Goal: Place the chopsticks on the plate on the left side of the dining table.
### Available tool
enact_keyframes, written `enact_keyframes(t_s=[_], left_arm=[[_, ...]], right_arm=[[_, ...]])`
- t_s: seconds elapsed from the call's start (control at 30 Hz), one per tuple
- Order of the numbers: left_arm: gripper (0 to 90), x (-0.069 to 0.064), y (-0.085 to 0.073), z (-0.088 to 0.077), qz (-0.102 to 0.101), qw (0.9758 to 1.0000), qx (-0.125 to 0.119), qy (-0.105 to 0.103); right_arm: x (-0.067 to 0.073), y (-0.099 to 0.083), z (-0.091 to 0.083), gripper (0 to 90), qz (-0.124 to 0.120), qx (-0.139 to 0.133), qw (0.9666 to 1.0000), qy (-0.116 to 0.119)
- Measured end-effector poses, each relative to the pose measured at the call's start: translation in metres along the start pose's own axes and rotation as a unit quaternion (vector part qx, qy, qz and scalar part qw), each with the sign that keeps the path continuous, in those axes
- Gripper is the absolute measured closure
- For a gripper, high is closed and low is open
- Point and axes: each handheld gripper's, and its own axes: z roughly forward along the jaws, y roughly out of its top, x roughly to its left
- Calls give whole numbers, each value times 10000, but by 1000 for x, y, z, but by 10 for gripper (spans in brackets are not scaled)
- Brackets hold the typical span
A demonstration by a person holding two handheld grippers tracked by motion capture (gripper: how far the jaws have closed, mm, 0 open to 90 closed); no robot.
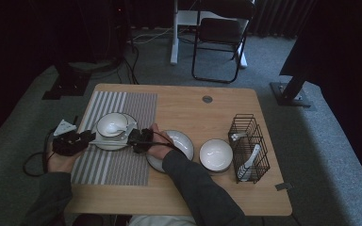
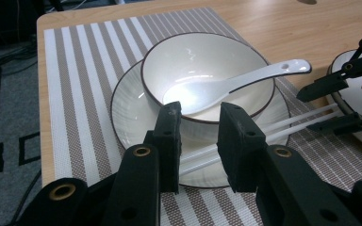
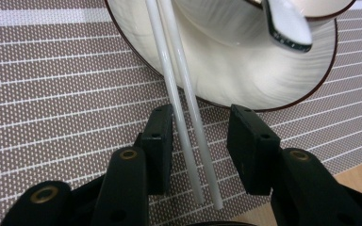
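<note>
So, a pair of white chopsticks is laid across the near rim of a white plate that sits on a striped placemat at the left side of the wooden desk. On that plate a white bowl is stacked, and a white spoon is rested in it with the handle poking out over the right edge. The chopsticks are found with one end on the plate and the other end down on the placemat, lying side by side and nearly touching. The right gripper is positioned over that lower end; its fingers are parted to a medium gap with both sticks between them, and the pads aren't seen pressing on either stick, so nothing is actually gripped. No earlier shot is given, so only that loose straddle can be reported. The left gripper is held at the left of the plate, its fingers also set at a medium gap, straddling the other end of the chopsticks where they cross the rim; whether the pads touch the sticks can't be told. Further right on the desk a second plate is partly covered by the person's right hand, then another bowl is set near a black wire basket with white utensils inside.
</note>
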Motion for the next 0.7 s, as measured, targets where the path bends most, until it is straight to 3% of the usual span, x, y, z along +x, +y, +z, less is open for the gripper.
enact_keyframes(t_s=[0.37,0.7], left_arm=[[703,5,-3,1,-22,9999,71,87],[702,8,-7,4,-74,9998,93,140]], right_arm=[[-3,-1,3,723,108,26,9999,80],[-3,-1,3,727,122,9,9999,89]])
